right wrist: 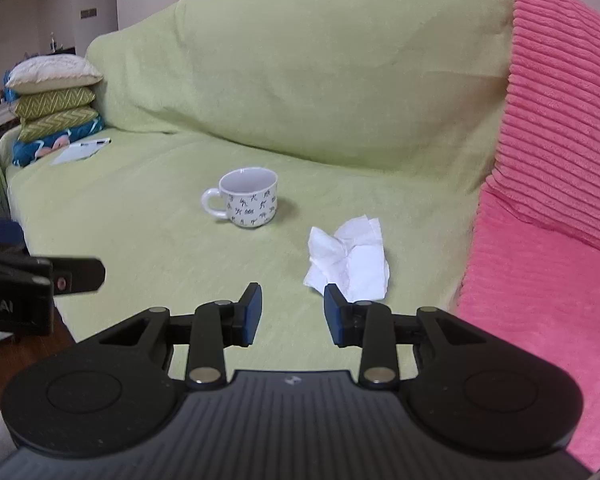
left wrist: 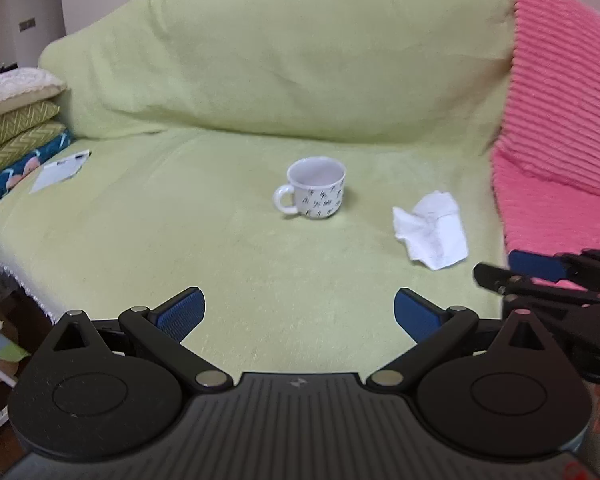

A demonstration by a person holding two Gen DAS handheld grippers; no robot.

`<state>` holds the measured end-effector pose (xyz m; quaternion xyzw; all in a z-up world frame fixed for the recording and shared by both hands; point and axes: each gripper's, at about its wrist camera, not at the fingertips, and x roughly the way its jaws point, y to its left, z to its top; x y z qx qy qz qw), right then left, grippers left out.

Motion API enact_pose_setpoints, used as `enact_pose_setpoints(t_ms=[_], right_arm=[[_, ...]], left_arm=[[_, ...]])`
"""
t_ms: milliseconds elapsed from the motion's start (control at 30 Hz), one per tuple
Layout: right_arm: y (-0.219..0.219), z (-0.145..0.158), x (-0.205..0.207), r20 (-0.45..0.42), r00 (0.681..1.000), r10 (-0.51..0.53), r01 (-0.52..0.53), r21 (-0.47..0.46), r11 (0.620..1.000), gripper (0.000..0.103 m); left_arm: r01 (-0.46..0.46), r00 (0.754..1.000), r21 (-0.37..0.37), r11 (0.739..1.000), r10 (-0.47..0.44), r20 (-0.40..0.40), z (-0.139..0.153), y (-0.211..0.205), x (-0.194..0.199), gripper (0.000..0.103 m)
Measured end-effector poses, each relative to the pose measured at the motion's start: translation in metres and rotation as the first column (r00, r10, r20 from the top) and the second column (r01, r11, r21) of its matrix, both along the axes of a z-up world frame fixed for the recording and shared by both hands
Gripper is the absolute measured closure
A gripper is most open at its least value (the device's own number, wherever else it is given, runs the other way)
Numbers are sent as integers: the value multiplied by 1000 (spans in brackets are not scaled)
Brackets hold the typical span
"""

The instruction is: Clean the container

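Note:
A white cup [left wrist: 317, 188] [right wrist: 247, 197] with small dark prints stands upright on the green-covered sofa seat, handle to the left, and looks empty inside. A crumpled white tissue [left wrist: 432, 229] [right wrist: 350, 258] lies to its right. My left gripper [left wrist: 299, 312] hovers short of the cup, wide open with nothing between its blue pads. My right gripper [right wrist: 293, 308] is partly open and empty, its right fingertip just short of the tissue's near edge. Each gripper shows at the edge of the other's view.
A pink ribbed blanket [left wrist: 560, 120] [right wrist: 548, 184] covers the sofa's right side. Stacked cushions [left wrist: 16, 128] [right wrist: 56, 108] sit at the far left, with a white paper and pen [left wrist: 62, 170] [right wrist: 80, 151] beside them. The sofa's front edge [left wrist: 24, 280] drops off at the left.

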<state>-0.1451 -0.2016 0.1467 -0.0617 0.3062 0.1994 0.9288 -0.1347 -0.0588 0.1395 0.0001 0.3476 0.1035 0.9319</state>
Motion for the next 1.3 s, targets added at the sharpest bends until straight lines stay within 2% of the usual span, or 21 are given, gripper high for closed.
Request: enact_pose_setpoints(t_ms=[100, 233, 433, 667, 1300], right_arm=[[-3, -2, 0, -64, 998, 18, -16, 34, 999, 73], [-3, -13, 7, -215, 976, 25, -19, 30, 999, 73], [1, -19, 0, -202, 979, 20, -31, -52, 998, 73], [-4, -12, 3, -161, 987, -11, 4, -49, 999, 73], [2, -11, 23, -143, 989, -32, 25, -53, 998, 73]], left_arm=[[5, 1000, 21, 1000, -5, 12, 1, -5, -5, 2], [16, 1000, 19, 1000, -16, -5, -6, -10, -5, 2], [18, 998, 13, 1000, -18, -53, -20, -15, 0, 2], [28, 999, 20, 999, -28, -42, -19, -17, 1, 2], [12, 1000, 42, 999, -11, -28, -26, -12, 8, 2]])
